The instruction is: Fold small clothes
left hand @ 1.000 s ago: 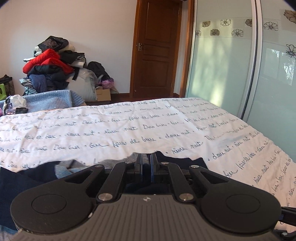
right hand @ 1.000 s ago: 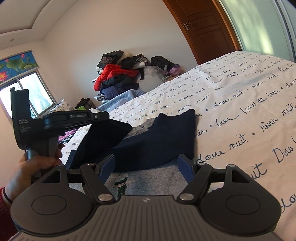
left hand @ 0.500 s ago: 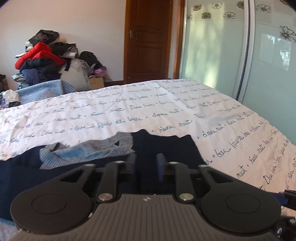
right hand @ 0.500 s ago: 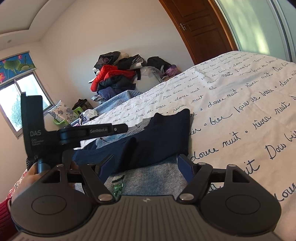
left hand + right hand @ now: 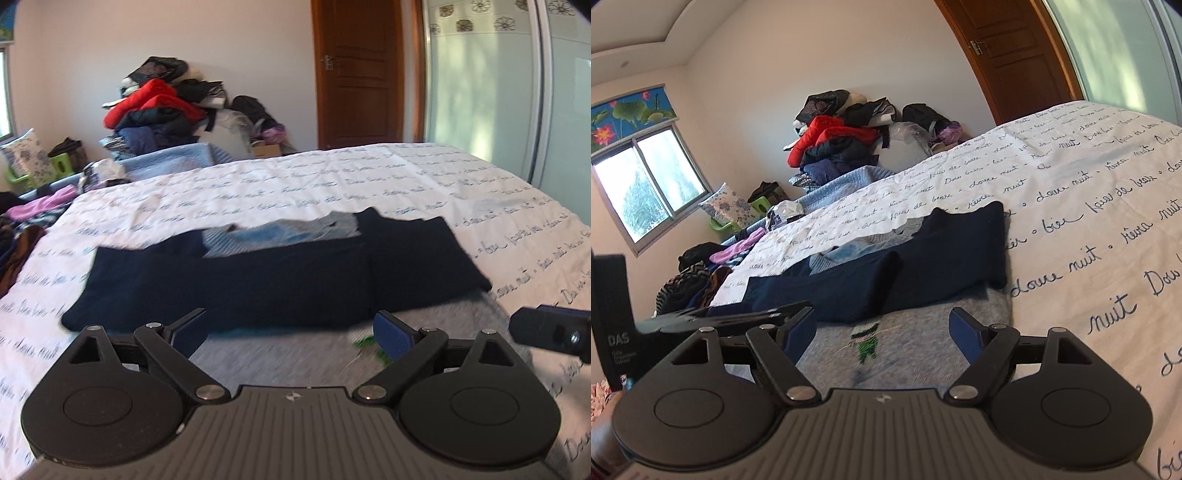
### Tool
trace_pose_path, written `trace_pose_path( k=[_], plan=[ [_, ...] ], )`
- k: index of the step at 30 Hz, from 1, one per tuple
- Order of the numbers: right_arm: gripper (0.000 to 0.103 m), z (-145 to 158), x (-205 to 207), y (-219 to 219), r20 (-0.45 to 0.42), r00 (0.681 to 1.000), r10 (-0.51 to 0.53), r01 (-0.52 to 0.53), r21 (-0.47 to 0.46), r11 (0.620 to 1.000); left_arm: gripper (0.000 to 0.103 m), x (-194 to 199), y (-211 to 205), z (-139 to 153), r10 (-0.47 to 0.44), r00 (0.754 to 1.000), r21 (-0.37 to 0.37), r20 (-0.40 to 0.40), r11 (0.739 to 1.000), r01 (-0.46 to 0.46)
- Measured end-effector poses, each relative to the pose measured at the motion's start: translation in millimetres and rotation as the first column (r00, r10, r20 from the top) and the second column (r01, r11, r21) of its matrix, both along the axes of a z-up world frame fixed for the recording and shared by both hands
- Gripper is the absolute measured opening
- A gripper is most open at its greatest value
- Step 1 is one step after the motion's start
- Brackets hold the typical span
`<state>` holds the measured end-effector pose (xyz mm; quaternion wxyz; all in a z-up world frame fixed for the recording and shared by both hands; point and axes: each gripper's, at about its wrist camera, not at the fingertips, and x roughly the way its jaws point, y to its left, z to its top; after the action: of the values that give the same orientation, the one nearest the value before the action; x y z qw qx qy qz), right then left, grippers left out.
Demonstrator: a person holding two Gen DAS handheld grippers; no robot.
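Sweater (image 5: pixel 280 273): both navy sleeves folded across grey body; lengthwise fold remains.
Left gripper (image 5: pixel 291 332): jaws opening, nothing between.
Right gripper (image 5: pixel 882 328): jaws apart, empty.

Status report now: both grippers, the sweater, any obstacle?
Left gripper opening, nothing between jaws. Right gripper open, empty. Grey sweater flat on bed, navy sleeves folded across it. No obstacle on it.

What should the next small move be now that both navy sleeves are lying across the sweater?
Probably bring both open grippers, left gripper still opening, right gripper, down to the sweater's near grey hem: nothing is between the jaws, and the navy sleeves already lie folded across.
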<state>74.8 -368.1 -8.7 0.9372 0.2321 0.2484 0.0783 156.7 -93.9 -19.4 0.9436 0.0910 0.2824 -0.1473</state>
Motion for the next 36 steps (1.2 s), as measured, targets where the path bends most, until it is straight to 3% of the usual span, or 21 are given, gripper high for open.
trace_pose_path(
  k=[11, 15, 18, 36],
  plan=[
    [0.080, 9.6, -32.0, 38.3, -0.022, 0.998, 0.059, -0.060, -0.058, 0.996, 0.095, -43.0, 59.4, -7.5, 0.142, 0.987, -0.038, -0.072, 0.989, -0.145],
    [0.088, 14.4, -47.0, 54.3, -0.027, 0.995, 0.093, -0.096, -0.095, 0.991, 0.095, -57.4, 70.3, -8.8, 0.193, 0.978, -0.020, -0.077, 0.981, -0.195],
    [0.089, 15.8, -58.4, 63.6, -0.034, 0.993, 0.117, -0.120, -0.118, 0.986, 0.096, -67.1, 76.9, -9.1, 0.228, 0.970, -0.010, -0.079, 0.973, -0.229],
    [0.089, 7.6, -127.9, 80.2, -0.071, 0.989, 0.134, -0.142, -0.131, 0.981, 0.096, -123.6, 93.7, -6.7, 0.244, 0.967, 0.007, -0.076, 0.970, -0.245]
  ],
)
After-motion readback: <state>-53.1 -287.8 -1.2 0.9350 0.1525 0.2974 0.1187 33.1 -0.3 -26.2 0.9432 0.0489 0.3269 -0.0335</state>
